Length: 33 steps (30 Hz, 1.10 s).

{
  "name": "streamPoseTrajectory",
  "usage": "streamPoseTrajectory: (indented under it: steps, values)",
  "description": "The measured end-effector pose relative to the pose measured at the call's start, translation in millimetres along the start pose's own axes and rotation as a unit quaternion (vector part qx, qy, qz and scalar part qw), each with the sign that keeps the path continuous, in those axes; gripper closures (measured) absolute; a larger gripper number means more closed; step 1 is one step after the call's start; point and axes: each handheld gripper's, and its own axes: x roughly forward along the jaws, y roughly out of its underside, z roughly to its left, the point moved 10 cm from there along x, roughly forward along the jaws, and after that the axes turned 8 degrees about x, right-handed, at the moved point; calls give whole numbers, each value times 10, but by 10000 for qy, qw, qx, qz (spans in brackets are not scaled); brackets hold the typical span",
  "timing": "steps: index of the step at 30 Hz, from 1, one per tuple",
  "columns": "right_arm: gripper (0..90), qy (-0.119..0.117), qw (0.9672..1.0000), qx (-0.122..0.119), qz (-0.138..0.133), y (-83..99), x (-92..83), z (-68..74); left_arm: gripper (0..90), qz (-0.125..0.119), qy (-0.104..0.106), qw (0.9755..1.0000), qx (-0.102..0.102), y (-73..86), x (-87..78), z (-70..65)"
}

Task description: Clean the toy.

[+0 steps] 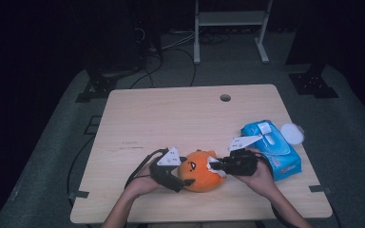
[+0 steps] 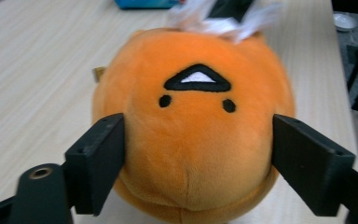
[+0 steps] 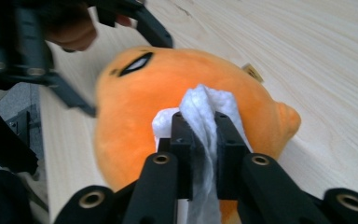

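Left gripper point(image 1: 179, 179) of mine clamps the orange plush toy point(image 1: 199, 171) on both sides near the table's point(image 1: 171, 114) front edge; beside it, my right gripper point(image 1: 217, 165) pinches a white wipe point(image 3: 205, 116) against the toy, a blue wipe pack point(image 1: 273, 145) farther right.

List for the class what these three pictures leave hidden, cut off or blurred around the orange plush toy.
- Round orange plush toy: its underside is cut off by the bottom edge of the left gripper view.
- Crumpled white wipe: its lower end is hidden between the right tongs in the right gripper view.
- Blue wipe packet: its print is too small in the high view.
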Motion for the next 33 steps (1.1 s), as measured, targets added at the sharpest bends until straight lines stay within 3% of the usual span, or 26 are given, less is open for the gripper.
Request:
streamPoseTrajectory:
  steps: [3,5,6,8,11,13,15,17,21,24,26,28,30,33]
  values:
    - [832,-25,9999,-150,23,-9,-4,127,203,-120,-29,9999,-36,24,9,42]
    - [833,-280,9994,-198,72,-6,1,256,199,-234,-124,9994,-202,14,5,89]
    - [833,-267,9991,-299,108,0,10,300,200,-252,-101,9994,-223,16,6,89]
    - [833,-18,9986,-504,146,17,19,312,219,-281,-61,9995,-152,12,5,74]
    - [834,258,9981,-527,162,65,-43,178,259,-338,-64,9993,-138,-6,14,61]
    - [834,395,9984,-387,150,107,-98,48,263,-361,-64,9992,-149,-7,21,65]
    - [834,378,9991,-160,142,161,-156,-60,262,-396,-34,9990,-183,0,28,71]
    - [835,386,9991,-160,85,176,-184,-57,258,-392,-48,9990,-215,10,38,79]
    - [835,-105,9993,-363,-19,54,-172,286,252,-440,-62,9987,-253,7,50,84]
    - [834,-582,9966,-576,-73,3,-178,616,251,-446,-59,9987,-221,15,46,85]
    - [834,-694,9945,-768,-135,-35,-218,783,249,-455,-56,9987,-232,19,46,87]
    - [834,-758,9933,-842,-245,-93,-269,860,247,-458,-57,9987,-226,20,46,87]
    - [833,-711,9935,-822,-331,-135,-302,817,245,-451,-60,9987,-215,19,47,84]
    - [828,-245,9966,-702,-351,-115,-263,537,242,-466,-66,9986,-229,16,50,79]
